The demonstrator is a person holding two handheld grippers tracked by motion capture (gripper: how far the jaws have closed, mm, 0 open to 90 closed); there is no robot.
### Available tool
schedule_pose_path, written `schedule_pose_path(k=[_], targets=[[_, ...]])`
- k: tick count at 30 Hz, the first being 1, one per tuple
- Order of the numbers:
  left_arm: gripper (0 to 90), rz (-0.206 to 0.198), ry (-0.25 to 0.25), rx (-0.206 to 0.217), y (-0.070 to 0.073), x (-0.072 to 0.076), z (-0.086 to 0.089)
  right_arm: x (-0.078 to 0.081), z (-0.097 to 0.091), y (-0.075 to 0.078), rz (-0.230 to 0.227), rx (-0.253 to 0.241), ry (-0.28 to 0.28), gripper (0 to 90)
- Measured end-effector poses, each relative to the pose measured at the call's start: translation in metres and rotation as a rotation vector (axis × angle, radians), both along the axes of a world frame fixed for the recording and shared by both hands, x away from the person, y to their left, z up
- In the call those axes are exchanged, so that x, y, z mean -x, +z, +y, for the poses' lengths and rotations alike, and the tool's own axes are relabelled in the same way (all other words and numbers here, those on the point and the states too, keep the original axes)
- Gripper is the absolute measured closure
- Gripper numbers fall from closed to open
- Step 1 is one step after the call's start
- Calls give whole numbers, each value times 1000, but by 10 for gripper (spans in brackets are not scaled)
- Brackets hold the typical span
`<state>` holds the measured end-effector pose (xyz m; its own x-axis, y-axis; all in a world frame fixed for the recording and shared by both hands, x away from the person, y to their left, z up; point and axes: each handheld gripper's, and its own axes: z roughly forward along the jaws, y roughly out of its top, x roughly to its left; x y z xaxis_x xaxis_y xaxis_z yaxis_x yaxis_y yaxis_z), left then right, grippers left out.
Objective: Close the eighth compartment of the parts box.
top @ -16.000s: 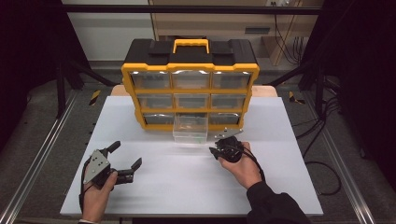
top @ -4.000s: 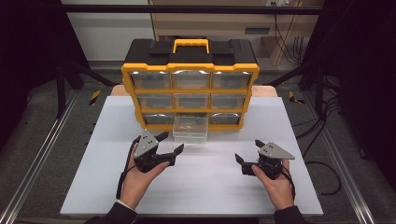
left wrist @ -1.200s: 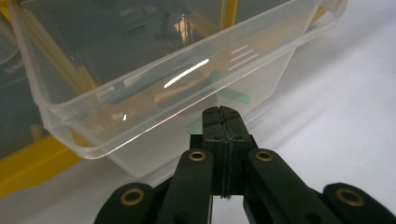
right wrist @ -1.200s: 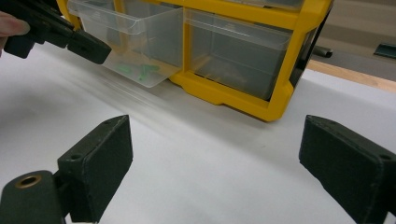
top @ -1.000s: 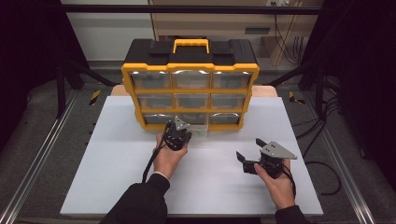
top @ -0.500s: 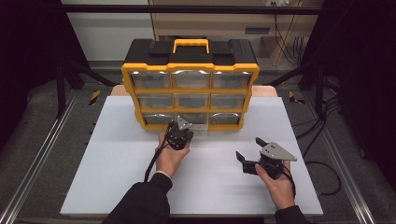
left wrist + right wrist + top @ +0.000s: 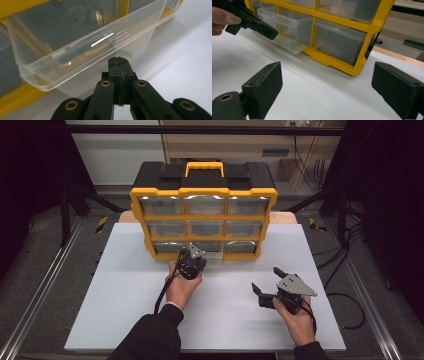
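Open tongs face yellow organizer.

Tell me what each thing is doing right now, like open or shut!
Left gripper: jaws shut, tips against the front of the clear drawer.
Right gripper: jaws open, holding nothing.
Clear drawer, bottom middle: partly pulled out, something dark inside.
Other drawers: pushed in.
Yellow organizer: upright on the table, handle folded flat.

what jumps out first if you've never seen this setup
A yellow and black drawer organizer stands at the far edge of the white table, with its bottom middle clear drawer pulled partway out. The left tool, jaws shut, meets that drawer's front, while the right tool waits open at the near right.
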<state>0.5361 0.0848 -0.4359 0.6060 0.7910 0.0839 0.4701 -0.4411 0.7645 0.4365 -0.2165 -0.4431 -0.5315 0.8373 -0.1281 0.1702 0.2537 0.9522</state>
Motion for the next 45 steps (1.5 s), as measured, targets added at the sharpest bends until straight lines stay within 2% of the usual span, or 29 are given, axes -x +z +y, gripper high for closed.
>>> schedule_pose_path(k=[5,12,16,20,21,25,27,29,31,45], targets=[[899,7,0,-3,-2,-2,-2,-1,-1,0,1,6,-3,110],[899,-3,10,23,-3,-6,-6,1,-1,-1,0,5,-2,123],[899,-4,6,-8,-1,-7,-7,1,0,-1,6,2,-6,119],[899,-12,17,5,0,-8,-10,2,-1,-2,1,5,-9,112],[899,-8,9,-16,2,-8,-10,2,-1,-2,2,8,-9,107],[899,-13,13,-10,3,-9,-12,2,-1,-3,-5,8,-14,101],[899,-11,11,-30,3,-10,-13,1,-2,-3,-12,1,-20,97],[899,-18,20,-14,2,-10,-14,1,-3,-3,-21,-5,-14,95],[899,-12,12,-27,3,-11,-13,1,-3,-3,-21,-5,-13,92],[898,-17,13,-26,2,-13,-13,0,-4,-5,-13,-18,-2,75]])
